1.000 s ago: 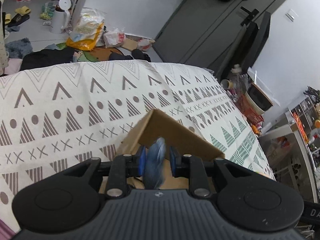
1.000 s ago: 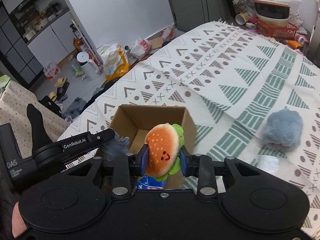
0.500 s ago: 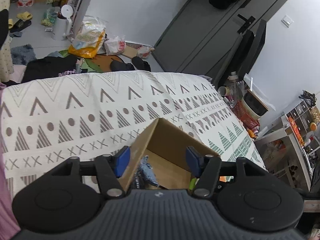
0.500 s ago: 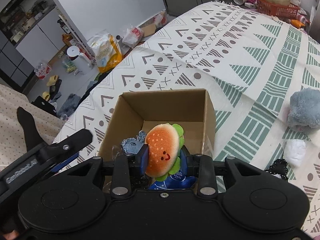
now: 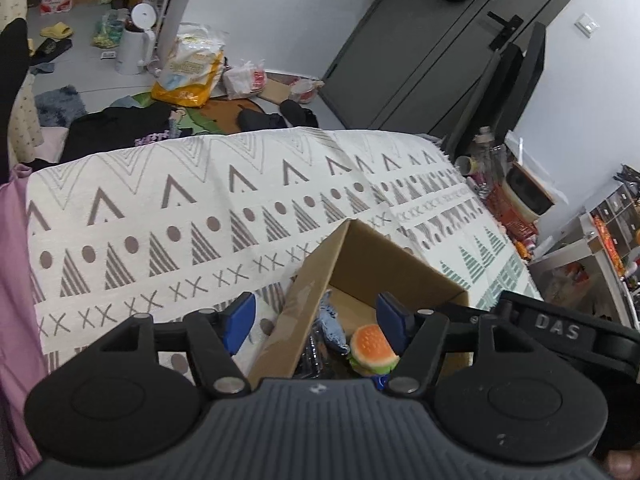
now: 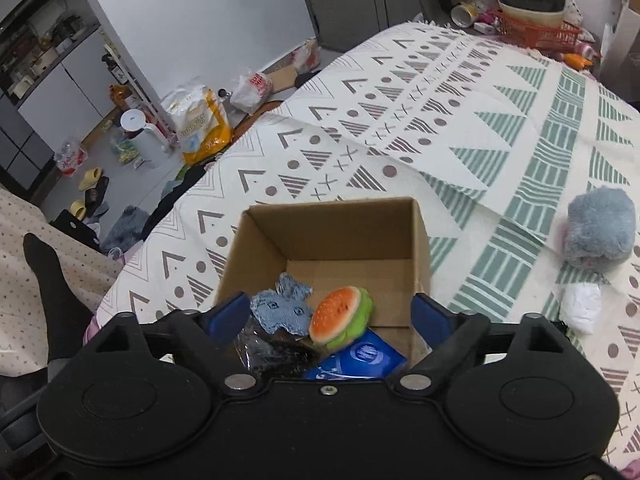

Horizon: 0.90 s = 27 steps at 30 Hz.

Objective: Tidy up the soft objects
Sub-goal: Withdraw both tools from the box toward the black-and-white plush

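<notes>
Plush burger [image 6: 341,314] lies inside the cardboard box [image 6: 340,220], tilted on its side, leaning on a blue packet [image 6: 362,356] at the near end of the box. Just beside it, to its left, a blue denim scrap toy [image 6: 283,309], touching or nearly so; dark crinkled plastic [image 6: 276,354] under both. Box stands open-topped on a patterned cloth [image 6: 460,128] with triangles, dots and crosses.

Right gripper [image 6: 330,316] hovers over the near end of the box, fingers spread wide, holding nothing; burger sits below the gap. Left gripper [image 5: 316,318] straddles the box's left wall, fingers spread apart, empty.

Grey furry plush [image 6: 600,232] rests on the cloth well right of the box, a white crumpled item [image 6: 580,304] just beside it
</notes>
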Tool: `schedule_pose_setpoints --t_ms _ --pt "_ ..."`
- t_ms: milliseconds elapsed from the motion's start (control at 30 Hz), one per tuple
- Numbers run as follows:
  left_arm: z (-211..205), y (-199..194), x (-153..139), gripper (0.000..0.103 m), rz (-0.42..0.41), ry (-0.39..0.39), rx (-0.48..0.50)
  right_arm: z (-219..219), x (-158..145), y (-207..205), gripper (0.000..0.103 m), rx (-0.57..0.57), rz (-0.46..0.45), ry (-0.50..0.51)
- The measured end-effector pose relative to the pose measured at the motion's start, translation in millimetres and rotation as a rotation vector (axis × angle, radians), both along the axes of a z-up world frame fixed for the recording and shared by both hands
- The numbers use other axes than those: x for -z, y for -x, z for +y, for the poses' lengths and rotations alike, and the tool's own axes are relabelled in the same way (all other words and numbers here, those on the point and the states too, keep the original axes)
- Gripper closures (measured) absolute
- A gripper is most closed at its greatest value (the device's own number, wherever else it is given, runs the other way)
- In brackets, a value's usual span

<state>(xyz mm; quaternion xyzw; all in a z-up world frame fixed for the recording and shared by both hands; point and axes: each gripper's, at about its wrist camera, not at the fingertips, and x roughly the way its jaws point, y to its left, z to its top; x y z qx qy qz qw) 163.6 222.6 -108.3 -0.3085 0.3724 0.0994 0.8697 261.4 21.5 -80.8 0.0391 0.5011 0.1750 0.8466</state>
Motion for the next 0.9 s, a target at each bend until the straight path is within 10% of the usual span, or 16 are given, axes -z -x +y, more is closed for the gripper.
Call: schedule_pose_setpoints --t_ms 900 --pt "-73 11 -46 0.037 0.001 -0.189 0.104 -101 -29 38 0.000 0.087 -0.038 -0.044"
